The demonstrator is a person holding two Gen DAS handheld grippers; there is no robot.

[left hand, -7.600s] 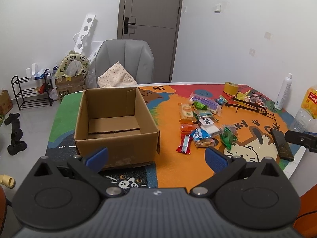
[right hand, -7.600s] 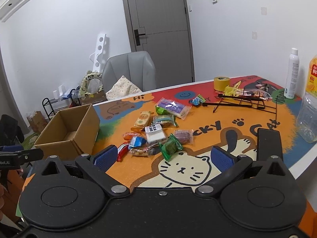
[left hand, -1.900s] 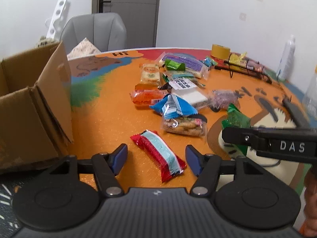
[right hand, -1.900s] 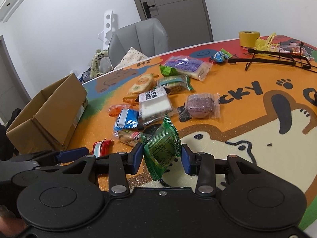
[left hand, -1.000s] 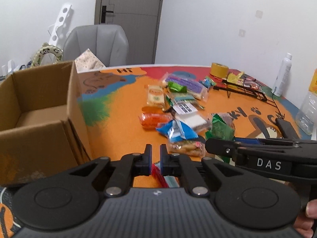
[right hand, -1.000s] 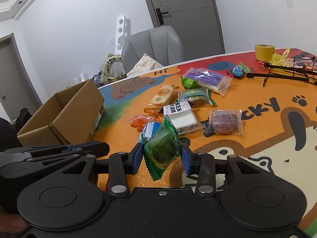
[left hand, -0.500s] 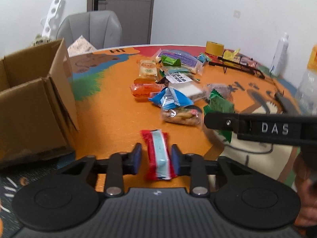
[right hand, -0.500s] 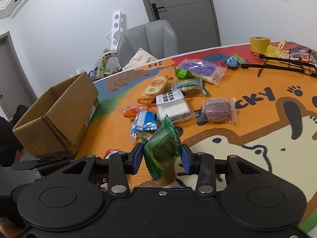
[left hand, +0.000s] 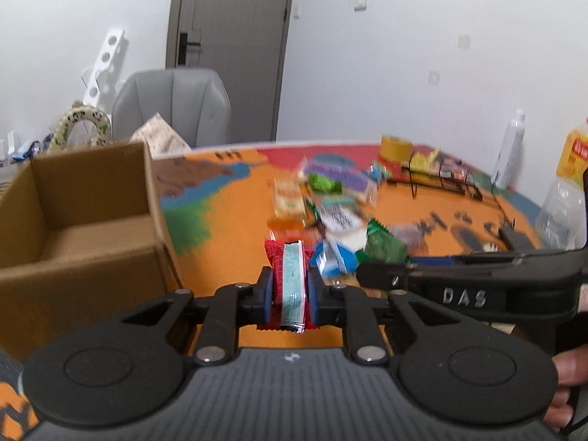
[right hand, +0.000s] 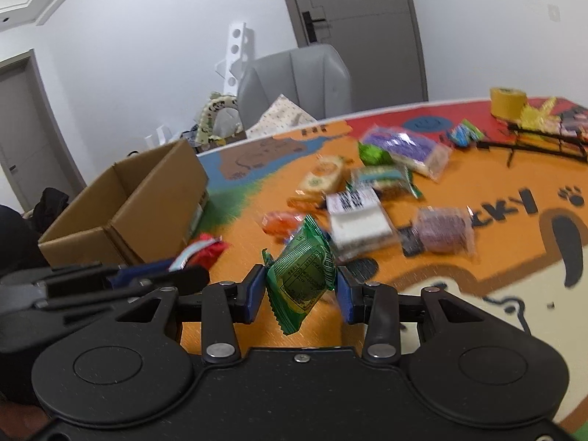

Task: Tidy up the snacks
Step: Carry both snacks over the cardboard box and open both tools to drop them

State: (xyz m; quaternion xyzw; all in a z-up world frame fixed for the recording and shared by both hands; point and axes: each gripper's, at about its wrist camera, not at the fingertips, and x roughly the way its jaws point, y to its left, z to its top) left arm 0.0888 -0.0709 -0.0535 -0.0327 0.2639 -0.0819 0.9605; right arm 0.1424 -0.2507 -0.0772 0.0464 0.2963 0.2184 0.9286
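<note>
Snacks lie in a loose heap on the orange cartoon-print table mat [right hand: 514, 242], most in glossy crinkled plastic wrappers; both views are motion-blurred. Left gripper [left hand: 289, 292] is clamped on a red snack bar [left hand: 290, 279], a long flat foil pack with a pale teal stripe down its middle; its jaws have just been closing, and the blue pads [left hand: 267, 296] press the bar's two long edges. The bar stands lengthwise between the fingers, off the mat, just right of the cardboard box [left hand: 92, 198]. The box is plain brown corrugated card, rectangular, top open, and its inside looks bare where visible. Right gripper [right hand: 300, 290] grips a green snack packet [right hand: 303, 275], a puffy square pillow pack with zigzag crimped ends and a printed label panel, tilted on a corner between the blue pads, lifted above the mat. Behind it on the mat: a white block pack with black barcode-like print [right hand: 358, 217], a purple round snack in clear wrap [right hand: 443, 235], an orange jelly-like pack [right hand: 283, 222], a long purple pack [right hand: 408, 149]. Yellow tape roll [right hand: 507, 103] and black wire rack [right hand: 536, 143] sit at the far right. A grey padded chair [right hand: 297, 84] stands behind the table.
</note>
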